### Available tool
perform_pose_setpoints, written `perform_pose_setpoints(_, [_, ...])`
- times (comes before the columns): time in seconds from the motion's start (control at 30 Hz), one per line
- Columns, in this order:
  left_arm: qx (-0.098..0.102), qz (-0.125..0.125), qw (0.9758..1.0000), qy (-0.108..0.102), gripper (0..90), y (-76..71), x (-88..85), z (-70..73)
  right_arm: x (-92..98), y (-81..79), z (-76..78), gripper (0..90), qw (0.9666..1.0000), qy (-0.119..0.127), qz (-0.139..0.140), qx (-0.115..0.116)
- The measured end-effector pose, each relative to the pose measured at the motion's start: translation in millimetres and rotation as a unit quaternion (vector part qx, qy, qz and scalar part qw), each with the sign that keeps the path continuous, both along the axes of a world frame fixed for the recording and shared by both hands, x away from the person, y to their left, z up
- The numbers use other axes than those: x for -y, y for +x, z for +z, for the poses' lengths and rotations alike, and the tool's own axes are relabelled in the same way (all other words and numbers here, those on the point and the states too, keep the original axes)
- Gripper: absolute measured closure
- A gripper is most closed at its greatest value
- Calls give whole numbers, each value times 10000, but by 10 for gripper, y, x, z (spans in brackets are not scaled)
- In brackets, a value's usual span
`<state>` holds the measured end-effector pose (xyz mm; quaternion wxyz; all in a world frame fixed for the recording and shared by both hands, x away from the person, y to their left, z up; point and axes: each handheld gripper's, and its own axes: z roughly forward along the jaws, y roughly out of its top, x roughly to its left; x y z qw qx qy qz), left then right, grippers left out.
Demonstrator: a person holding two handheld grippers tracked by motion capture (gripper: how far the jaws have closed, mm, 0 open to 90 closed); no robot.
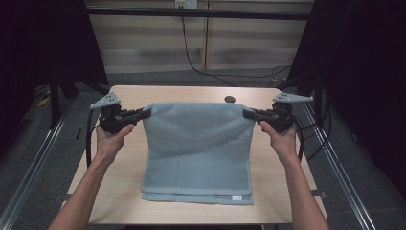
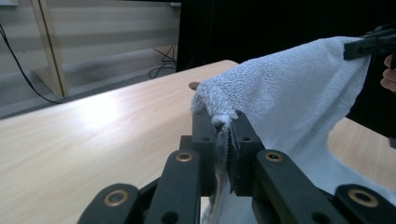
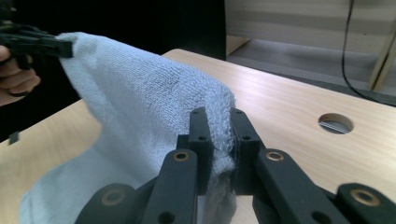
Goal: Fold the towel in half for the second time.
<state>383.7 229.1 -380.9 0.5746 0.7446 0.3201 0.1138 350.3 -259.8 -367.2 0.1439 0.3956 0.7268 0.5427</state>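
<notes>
A pale blue towel [image 1: 198, 148] lies at the centre of the table [image 1: 119, 182], its far edge lifted off the wood and stretched taut between the two grippers. Its near part rests folded on the table at 6 o'clock, with a small white tag [image 1: 236, 197] at about 5 o'clock on the near hem.

The left gripper [image 1: 143, 115] sits at 9 o'clock of the towel, jaws clamped together on the far left corner. In the left gripper view the black jaws pinch a bunched fold of the towel [image 2: 289, 88] between them, and the cloth rises toward 2 o'clock, where the right gripper [image 2: 369, 44] holds the other corner.

The right gripper [image 1: 250, 114] sits at 3 o'clock of the towel, jaws clamped on the far right corner. In the right gripper view the towel [image 3: 140, 102] is squeezed between the jaws and runs up toward 10 o'clock to the left gripper [image 3: 51, 46].

A round hole [image 1: 230, 99] in the table lies at 12 o'clock, just beyond the raised edge; it also shows in the right gripper view [image 3: 335, 123] at 3 o'clock. The person's hands hold each gripper from the near side, left hand [image 1: 111, 139] and right hand [image 1: 282, 139].
</notes>
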Motion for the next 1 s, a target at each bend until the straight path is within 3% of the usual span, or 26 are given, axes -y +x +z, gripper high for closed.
perform_pose_setpoints(0.23, [12,-136,9999,-51,838,-228,-74,-106,-20,-247,-57,820,9998,-87,192,62])
perform_pose_setpoints(0.53, [-97,-204,9997,-117,838,-516,-158,-230,-114,-578,-120,820,9983,-398,437,21])
perform_pose_setpoints(0.9, [-363,-514,9978,212,836,-871,-193,-486,-112,-957,-423,816,9974,-389,557,-239])
perform_pose_setpoints(1.0, [-530,-562,9966,291,834,-961,-203,-605,-123,-1067,-526,810,9970,-414,555,-351])
